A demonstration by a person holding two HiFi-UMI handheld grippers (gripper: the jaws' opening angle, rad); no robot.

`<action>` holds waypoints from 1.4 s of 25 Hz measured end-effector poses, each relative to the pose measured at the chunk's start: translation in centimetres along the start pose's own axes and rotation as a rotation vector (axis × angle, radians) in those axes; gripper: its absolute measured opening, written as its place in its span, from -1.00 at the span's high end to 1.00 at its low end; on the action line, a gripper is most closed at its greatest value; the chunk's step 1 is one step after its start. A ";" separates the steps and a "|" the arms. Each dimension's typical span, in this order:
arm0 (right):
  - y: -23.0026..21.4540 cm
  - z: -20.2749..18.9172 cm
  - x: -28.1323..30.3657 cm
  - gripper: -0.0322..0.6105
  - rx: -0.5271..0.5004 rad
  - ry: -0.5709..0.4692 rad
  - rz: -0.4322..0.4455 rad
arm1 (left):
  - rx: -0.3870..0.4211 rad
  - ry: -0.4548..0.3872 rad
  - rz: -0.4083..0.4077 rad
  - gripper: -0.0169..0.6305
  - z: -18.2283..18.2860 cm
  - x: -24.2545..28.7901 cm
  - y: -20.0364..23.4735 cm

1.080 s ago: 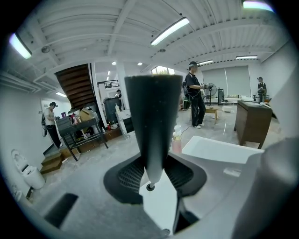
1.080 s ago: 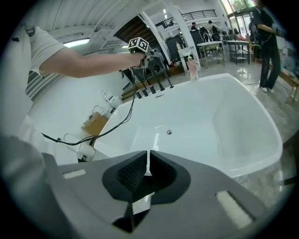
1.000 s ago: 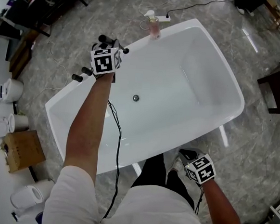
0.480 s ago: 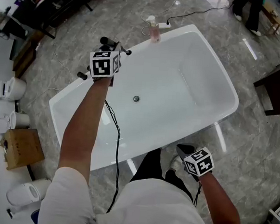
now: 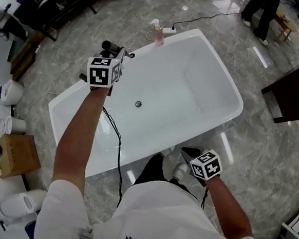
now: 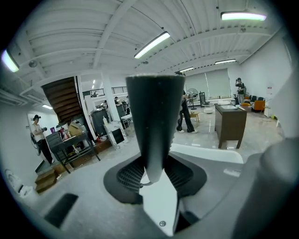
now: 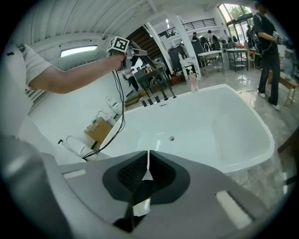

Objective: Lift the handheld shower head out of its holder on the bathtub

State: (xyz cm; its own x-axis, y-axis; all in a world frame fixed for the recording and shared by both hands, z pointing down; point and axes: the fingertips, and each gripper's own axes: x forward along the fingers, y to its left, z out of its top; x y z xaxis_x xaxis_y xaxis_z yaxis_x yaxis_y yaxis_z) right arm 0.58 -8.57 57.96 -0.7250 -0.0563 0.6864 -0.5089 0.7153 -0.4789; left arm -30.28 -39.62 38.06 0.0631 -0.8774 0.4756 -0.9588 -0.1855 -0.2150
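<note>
Raised since a second ago, the left claw (image 5: pixel 115 53) clamps the shower head (image 6: pixel 154 116), arm outstretched above the bathtub's (image 5: pixel 192 94) far rim. Right claw (image 7: pixel 146 168) hangs low beside the near rim, jaws together.

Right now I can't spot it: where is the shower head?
Head view, upper left: the shower head is clamped in the left claw, held above the tub and its black taps.

bottle (image 5: pixel 158 33): on bathtub (image 5: pixel 207 77) rim | drain (image 5: pixel 138 104): in bathtub
</note>
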 end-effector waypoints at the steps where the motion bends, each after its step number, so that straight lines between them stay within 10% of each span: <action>1: 0.1 -0.1 -0.3 0.82 0.000 -0.005 0.001 | 0.005 0.000 -0.005 0.52 0.2 -0.6 -0.4; 35: 4.1 -2.6 -5.6 0.82 -0.096 -0.063 0.010 | 0.130 -0.092 -0.206 0.52 5.0 -21.1 -14.5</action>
State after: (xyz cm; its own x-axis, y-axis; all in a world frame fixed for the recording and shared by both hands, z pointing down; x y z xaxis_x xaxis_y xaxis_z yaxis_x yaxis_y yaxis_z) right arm 3.74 -3.54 53.61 -0.7592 -0.0907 0.6445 -0.4569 0.7795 -0.4285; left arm -16.36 -20.58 26.87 0.2837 -0.8509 0.4422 -0.8800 -0.4142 -0.2326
